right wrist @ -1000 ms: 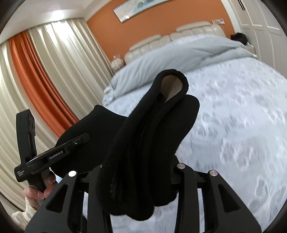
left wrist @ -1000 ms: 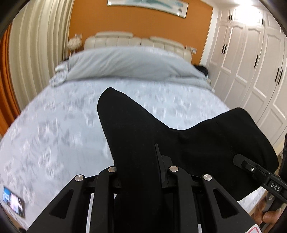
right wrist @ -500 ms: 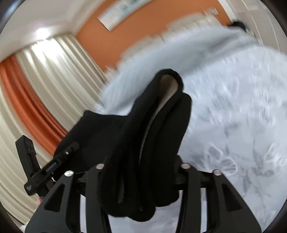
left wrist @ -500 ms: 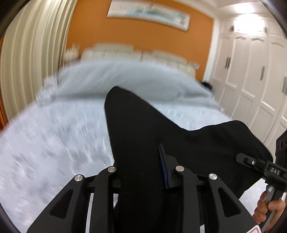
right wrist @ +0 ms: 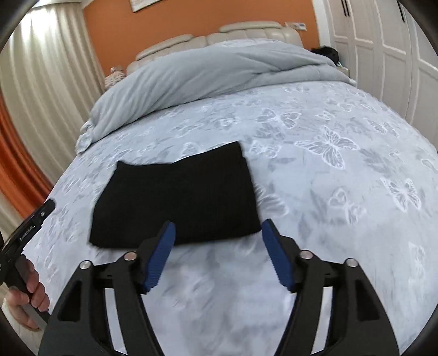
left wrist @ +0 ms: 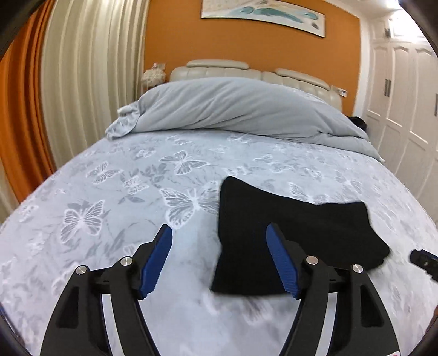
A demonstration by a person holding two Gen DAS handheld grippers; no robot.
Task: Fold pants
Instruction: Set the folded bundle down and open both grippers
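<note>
Your pants lie on the bed as a compact black bundle, roughly rectangular, just ahead of both tools and free of any grip. Your left gripper has its fingers spread wide with nothing between them, and the bundle's near left corner sits just in front of the inner finger. Your right gripper is likewise wide open and empty, hovering just short of the bundle's near edge.

The fold looks finished or nearly so, and the main risk now is undoing it. If you swing either tool forward or sideways, a finger tip could catch the near edge and drag the top layer off the stack. The fabric looks thick and soft, so the layers may spring apart slightly by themselves; the far edge already shows a small notch where the layers do not line up. Pressing down to flatten it could push the bundle across the smooth sheet and skew it. The bundle also sits toward your side of the mattress, so a nudge backward might tip it off the edge.

Counted: one pair of pants, one bed, one grey duvet bunched at the headboard end, two grippers with two blue-padded fingers each, and one picture on the orange wall.
</note>
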